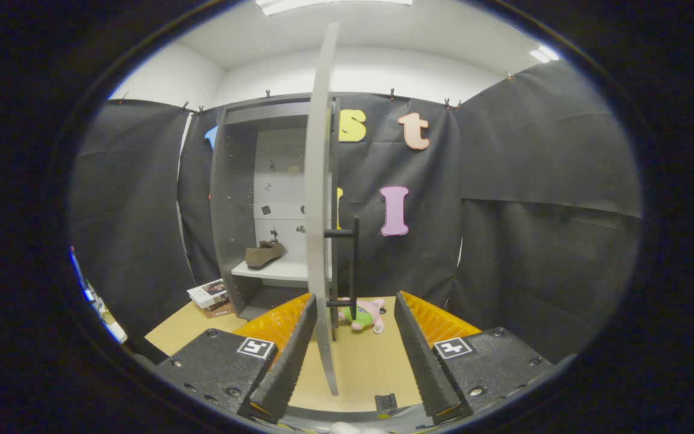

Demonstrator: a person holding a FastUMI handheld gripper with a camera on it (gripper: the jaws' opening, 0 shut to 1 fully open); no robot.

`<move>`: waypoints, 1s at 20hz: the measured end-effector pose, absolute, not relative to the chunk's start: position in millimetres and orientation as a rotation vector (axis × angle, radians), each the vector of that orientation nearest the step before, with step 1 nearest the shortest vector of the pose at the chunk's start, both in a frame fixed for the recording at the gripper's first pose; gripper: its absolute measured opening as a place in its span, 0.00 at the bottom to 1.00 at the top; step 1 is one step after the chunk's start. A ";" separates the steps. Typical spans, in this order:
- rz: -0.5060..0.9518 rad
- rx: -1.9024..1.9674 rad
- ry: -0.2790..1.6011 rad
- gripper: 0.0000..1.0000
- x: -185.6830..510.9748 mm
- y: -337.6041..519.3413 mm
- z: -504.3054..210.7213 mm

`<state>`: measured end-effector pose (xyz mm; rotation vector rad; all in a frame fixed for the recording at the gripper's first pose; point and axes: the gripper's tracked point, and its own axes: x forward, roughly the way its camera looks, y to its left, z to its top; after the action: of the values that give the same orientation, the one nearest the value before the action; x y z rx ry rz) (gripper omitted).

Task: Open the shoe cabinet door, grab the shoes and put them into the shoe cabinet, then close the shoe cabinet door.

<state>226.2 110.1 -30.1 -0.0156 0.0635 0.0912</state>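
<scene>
The grey shoe cabinet stands ahead and left of the fingers, its inside showing. Its door is swung out, edge-on toward me, and its lower edge reaches down between my fingers. A black bar handle sticks out on the door's right face, just ahead of the right finger. A brown shoe lies on the white shelf inside the cabinet. My gripper is open, one finger on each side of the door edge, neither pressing on it.
A pink and green plush toy lies on the wooden floor behind the door's foot. A stack of books sits on the floor left of the cabinet. Black cloth walls close the booth on all sides.
</scene>
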 end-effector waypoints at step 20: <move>0.306 0.011 0.469 0.92 288.9 352.9 -329.7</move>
<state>288.9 352.9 -329.7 0.0107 0.4686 0.3058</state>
